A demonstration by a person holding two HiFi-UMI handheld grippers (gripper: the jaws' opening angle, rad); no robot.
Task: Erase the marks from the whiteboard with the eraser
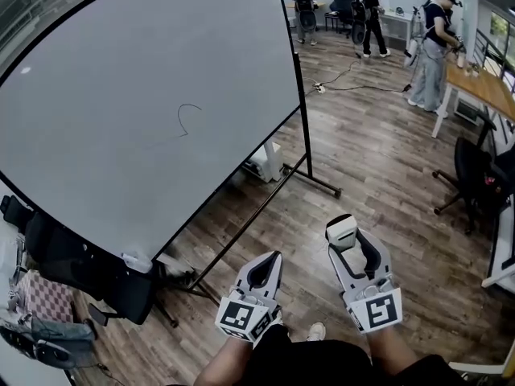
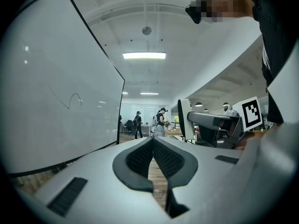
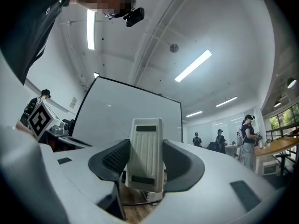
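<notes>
— What stands near the whiteboard?
— Its black metal stand lies on the wooden floor between you and the board. Only the head view shows it.
— And the tongs?
— Your right gripper clamps the eraser, ribbed white plastic, below the board's right corner. Your left gripper is closed with nothing in it. One thin curved mark is on the board.

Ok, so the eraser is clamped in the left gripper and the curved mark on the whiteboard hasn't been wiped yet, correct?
Not quite: the eraser is clamped in the right gripper, as the right gripper view shows. The left gripper has its jaws together with nothing between them. The rest holds: the curved mark on the whiteboard hasn't been wiped yet.
</notes>
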